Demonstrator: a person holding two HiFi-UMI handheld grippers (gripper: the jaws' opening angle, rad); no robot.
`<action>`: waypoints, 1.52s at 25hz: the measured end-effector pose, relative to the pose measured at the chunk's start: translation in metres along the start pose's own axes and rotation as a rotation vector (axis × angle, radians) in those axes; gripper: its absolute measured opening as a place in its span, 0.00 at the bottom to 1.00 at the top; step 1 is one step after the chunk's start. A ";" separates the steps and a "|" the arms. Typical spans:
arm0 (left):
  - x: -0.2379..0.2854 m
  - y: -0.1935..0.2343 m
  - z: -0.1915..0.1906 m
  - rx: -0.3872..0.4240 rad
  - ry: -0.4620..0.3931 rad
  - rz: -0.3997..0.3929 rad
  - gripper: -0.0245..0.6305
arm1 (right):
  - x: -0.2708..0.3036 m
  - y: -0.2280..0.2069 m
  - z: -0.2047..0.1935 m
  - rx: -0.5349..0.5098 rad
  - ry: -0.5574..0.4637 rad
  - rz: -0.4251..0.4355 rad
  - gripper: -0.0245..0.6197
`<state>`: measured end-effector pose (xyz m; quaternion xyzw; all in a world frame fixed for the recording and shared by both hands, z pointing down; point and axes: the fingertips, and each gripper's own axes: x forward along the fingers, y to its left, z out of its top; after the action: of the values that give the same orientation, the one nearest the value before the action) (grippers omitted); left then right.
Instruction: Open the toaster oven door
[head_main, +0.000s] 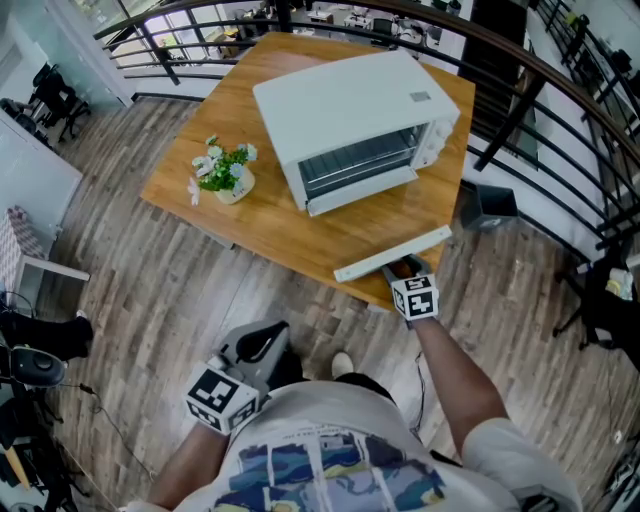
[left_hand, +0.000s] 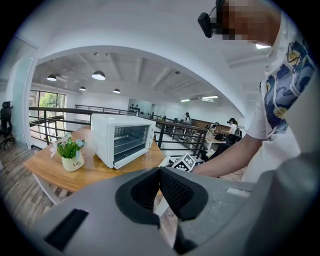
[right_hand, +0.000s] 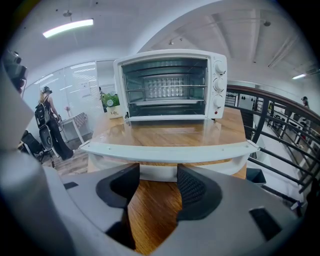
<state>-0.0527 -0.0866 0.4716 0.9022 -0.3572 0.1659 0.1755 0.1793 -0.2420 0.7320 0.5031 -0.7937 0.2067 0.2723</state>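
Note:
The white toaster oven (head_main: 350, 110) stands on the wooden table (head_main: 270, 230), its cavity and rack showing. Its glass door (right_hand: 170, 132) lies folded down flat, and the white handle bar (head_main: 392, 254) reaches past the table's near edge. My right gripper (head_main: 405, 268) sits at that handle. In the right gripper view its jaws (right_hand: 157, 175) stand wide apart, with the handle (right_hand: 165, 152) running across in front of the fingertips and no pad pressing on it. My left gripper (head_main: 262, 342) hangs low near the person's body, away from the table. Its jaws (left_hand: 160, 172) meet, with nothing between them.
A small white pot of flowers (head_main: 228, 175) stands on the table left of the oven. A dark metal railing (head_main: 560, 90) runs behind and to the right of the table. Wood-plank floor surrounds it, and a dark bin (head_main: 488, 205) sits by the table's right corner.

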 end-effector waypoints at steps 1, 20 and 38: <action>0.000 -0.001 0.000 0.001 0.000 0.000 0.04 | 0.000 0.000 -0.001 -0.001 0.002 0.000 0.40; 0.006 -0.002 0.005 0.008 0.008 -0.009 0.04 | 0.001 -0.002 0.000 -0.014 -0.010 0.002 0.40; 0.010 -0.003 0.008 0.007 0.001 0.002 0.04 | 0.001 -0.004 0.002 -0.027 -0.021 0.007 0.39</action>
<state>-0.0424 -0.0942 0.4688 0.9025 -0.3573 0.1678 0.1725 0.1822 -0.2456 0.7319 0.4985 -0.8011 0.1916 0.2700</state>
